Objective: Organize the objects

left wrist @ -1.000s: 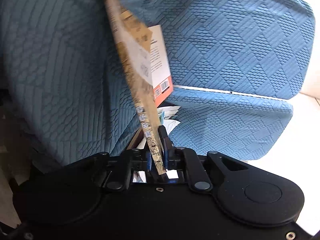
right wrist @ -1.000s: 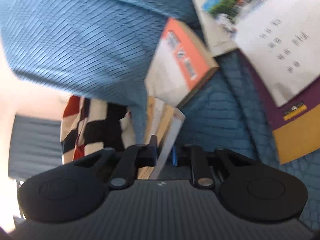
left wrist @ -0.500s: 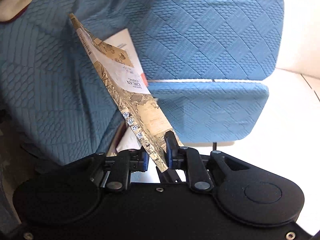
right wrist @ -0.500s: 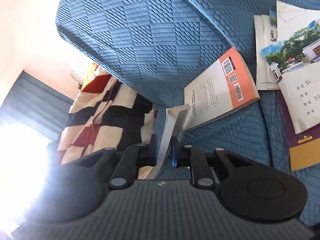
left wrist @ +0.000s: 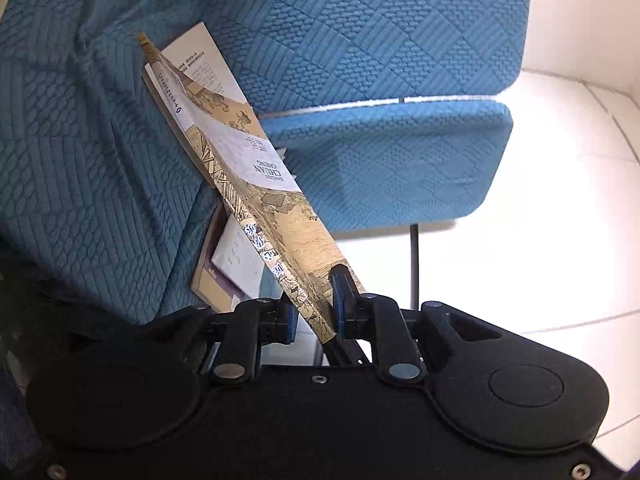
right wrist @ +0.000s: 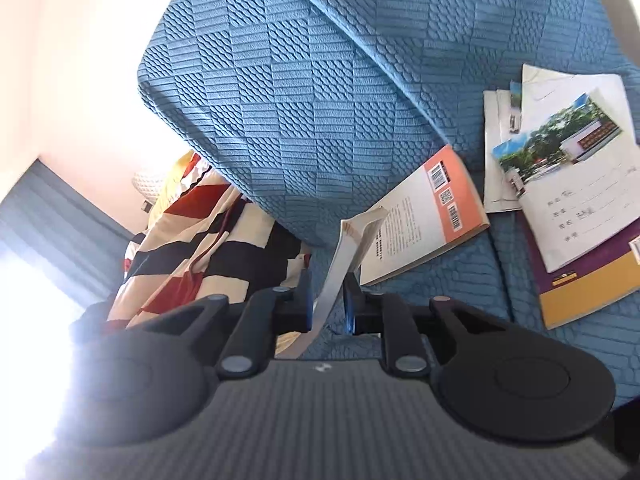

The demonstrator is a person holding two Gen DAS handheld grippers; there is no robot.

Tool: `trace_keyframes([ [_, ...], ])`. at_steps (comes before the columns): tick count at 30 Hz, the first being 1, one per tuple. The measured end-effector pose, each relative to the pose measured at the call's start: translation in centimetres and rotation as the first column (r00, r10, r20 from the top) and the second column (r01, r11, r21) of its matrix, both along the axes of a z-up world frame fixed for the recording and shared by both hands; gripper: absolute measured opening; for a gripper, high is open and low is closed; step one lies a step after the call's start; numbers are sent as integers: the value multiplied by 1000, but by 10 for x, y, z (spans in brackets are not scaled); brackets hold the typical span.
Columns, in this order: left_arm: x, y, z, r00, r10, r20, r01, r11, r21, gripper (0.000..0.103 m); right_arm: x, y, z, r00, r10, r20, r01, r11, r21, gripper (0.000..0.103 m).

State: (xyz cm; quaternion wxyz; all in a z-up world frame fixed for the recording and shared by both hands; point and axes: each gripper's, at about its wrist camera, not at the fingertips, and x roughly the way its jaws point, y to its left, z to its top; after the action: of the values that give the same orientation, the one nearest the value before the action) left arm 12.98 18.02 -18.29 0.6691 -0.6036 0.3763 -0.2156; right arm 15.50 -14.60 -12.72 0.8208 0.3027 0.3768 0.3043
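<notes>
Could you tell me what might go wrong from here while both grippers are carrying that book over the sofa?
1. The left gripper pinches the tan book only at its lower corner, so the long book could lever out and drop.
2. The right gripper holds just a thin edge of pages; they could bend or tear.
3. A drop would likely scatter the orange-backed book and notebooks on the blue sofa.

Purple-and-yellow book (right wrist: 592, 280) — cut by frame edge.
</notes>
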Motion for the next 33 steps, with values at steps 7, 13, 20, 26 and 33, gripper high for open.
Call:
trace_keyframes([
  [7,1,-8,-13,998,-42,-46,48,991,125,18,-16,2,-20,998,-63,-4,62,995,-75,19],
  [13,-8,-13,-17,994,-44,-101,65,973,219,16,-32,3,-41,998,-36,-57,28,991,-134,20],
  [20,-23,-13,-17,989,-29,-146,70,955,289,15,-47,5,-53,996,4,-91,-19,986,-166,22],
  [26,-27,-19,-14,982,-6,-190,79,921,382,30,-53,5,-68,988,29,-152,-51,989,-139,22],
  [33,-27,-32,-4,977,-4,-211,106,875,472,37,-56,3,-79,981,52,-188,-75,991,-114,22],
])
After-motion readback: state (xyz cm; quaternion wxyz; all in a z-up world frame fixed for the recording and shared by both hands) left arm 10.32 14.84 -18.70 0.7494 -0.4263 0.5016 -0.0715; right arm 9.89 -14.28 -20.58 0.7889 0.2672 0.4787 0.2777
